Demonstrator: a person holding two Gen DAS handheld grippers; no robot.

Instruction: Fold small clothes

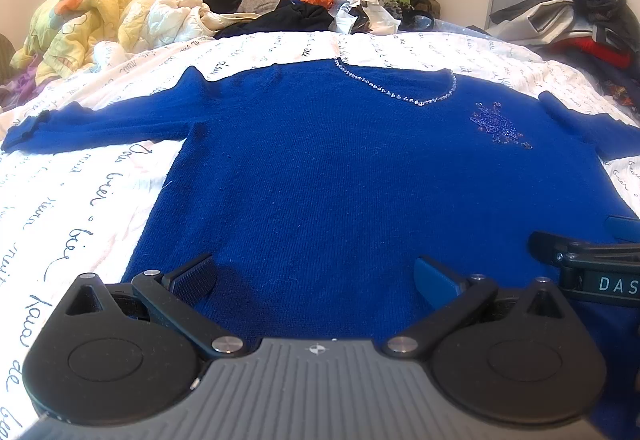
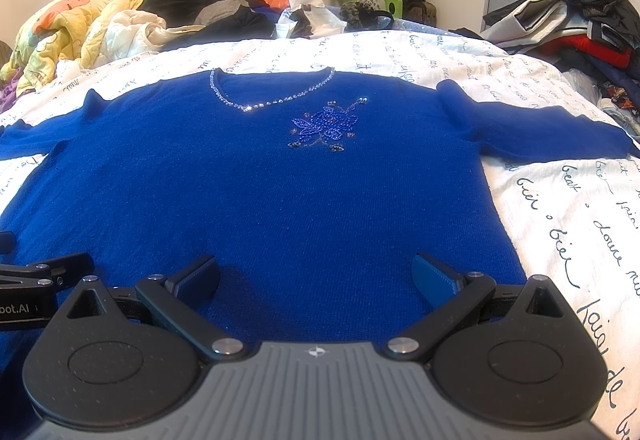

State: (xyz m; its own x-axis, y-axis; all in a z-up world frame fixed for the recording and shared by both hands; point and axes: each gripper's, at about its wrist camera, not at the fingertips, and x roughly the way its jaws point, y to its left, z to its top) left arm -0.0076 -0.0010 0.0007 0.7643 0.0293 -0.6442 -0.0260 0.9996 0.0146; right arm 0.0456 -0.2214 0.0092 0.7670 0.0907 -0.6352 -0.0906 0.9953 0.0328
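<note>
Blue sweater (image 1: 320,168) spread flat and face up across the middle of the bed (image 1: 80,200), neckline with its beaded trim (image 2: 272,96) toward the far edge, hem toward the near edge, both sleeves stretched out sideways over the white script-printed sheet. Left gripper (image 1: 316,276) poised over the hem on the left half, jaws spread wide, nothing between them; right gripper (image 2: 316,274) likewise over the hem on the right half, jaws spread wide and empty. Each tool's tip just visible at the side of the other's view, so the two side by side and close together. Whether the pads touch the knit, impossible to tell. Piled clothes (image 2: 568,16) and a crumpled quilt (image 1: 80,12) along the far edge and corners, well apart from the garment. Probably the very start: laid out and smoothed, no fold yet made. Next, likely a pinch on a sleeve or a side edge, calling for a wider spacing of the grippers, a low approach to catch both layers of thick knit, and an even carry toward the centre line without dragging the body askew.
</note>
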